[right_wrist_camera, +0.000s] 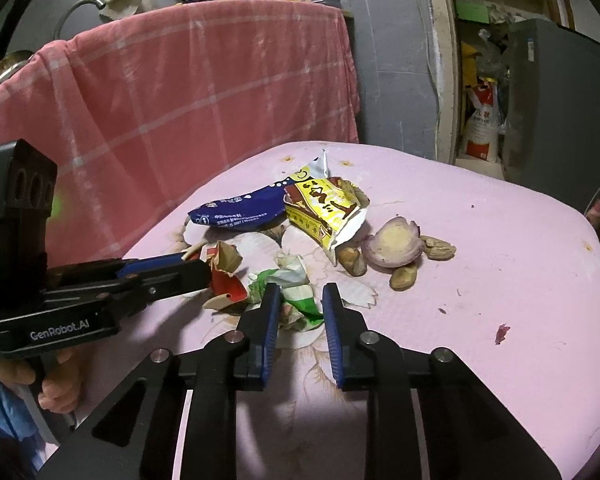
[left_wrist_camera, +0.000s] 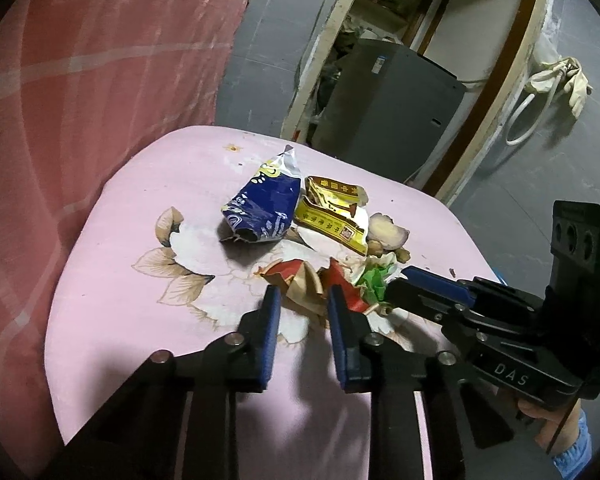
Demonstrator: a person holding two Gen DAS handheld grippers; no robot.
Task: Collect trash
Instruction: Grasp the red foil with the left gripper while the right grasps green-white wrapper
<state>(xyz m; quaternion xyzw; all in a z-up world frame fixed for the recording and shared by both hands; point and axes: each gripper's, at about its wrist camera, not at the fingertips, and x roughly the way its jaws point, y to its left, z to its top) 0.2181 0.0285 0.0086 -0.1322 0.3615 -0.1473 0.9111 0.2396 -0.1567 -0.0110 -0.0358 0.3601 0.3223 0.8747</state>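
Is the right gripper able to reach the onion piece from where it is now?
Probably yes: the onion piece lies uncovered just beyond the right gripper, but its fingers are on the green wrapper, which it must first release.

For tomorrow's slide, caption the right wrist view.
Right gripper closes on a green-and-white wrapper on the pink table.

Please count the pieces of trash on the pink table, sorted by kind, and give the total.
Snack bags: 2, a blue bag and a yellow bag
Crumpled wrappers: 2, a red and brown wrapper and a green and white wrapper
Onion piece: 1
Brown peel scraps: 3
Total: 8
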